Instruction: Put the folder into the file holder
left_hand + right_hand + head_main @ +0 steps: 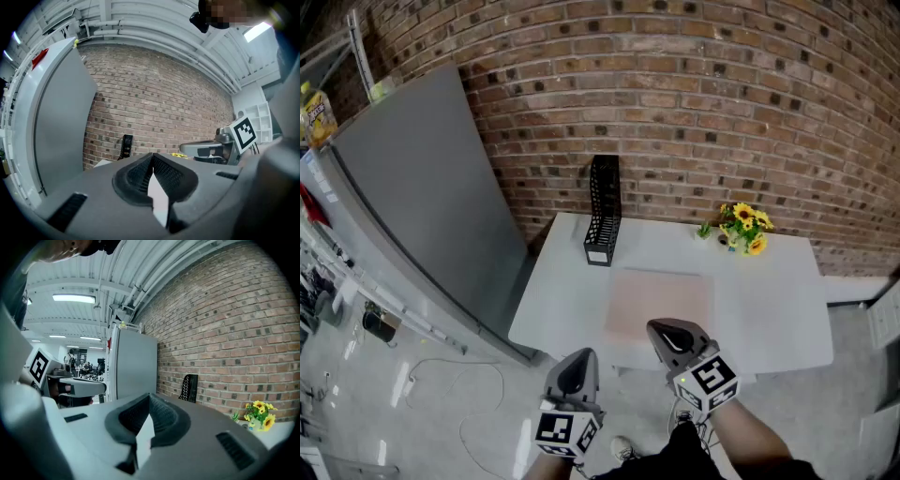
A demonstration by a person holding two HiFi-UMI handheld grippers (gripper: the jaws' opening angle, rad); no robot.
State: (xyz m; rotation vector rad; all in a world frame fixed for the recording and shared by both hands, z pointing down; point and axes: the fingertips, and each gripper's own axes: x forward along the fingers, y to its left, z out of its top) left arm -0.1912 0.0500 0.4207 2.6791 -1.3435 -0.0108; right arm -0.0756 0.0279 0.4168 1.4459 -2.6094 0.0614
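Jaws: both my pairs are closed tip to tip, with nothing between them, on my left gripper (153, 155) and on my right gripper (149, 396).
Folder: the pale pink folder (659, 305) lies flat on the white table (769, 309) near its front edge. It sits just ahead of my right gripper's tip, and neither gripper touches it.
File holder: the black mesh file holder (603, 211) stands upright at the table's far left, close to the brick wall (694, 112) and well apart from the folder.
Flowers: a small bunch of yellow flowers (741, 228) sits at the far right of the table, by the wall.
Writing: I can read none. My marker cubes (710, 379) carry only black-and-white squares. The yellow packet (319, 117) on top of the tall grey cabinet (422, 197) has print too small to make out.
Head view only: the folder and the whole tabletop.
Left gripper view only: a red patch (40, 57) near the cabinet's top. My own body hides the folder.
Right gripper view only: a ceiling light (74, 298) and distant people (72, 359) in a hall beyond the cabinet. The folder is hidden here too.
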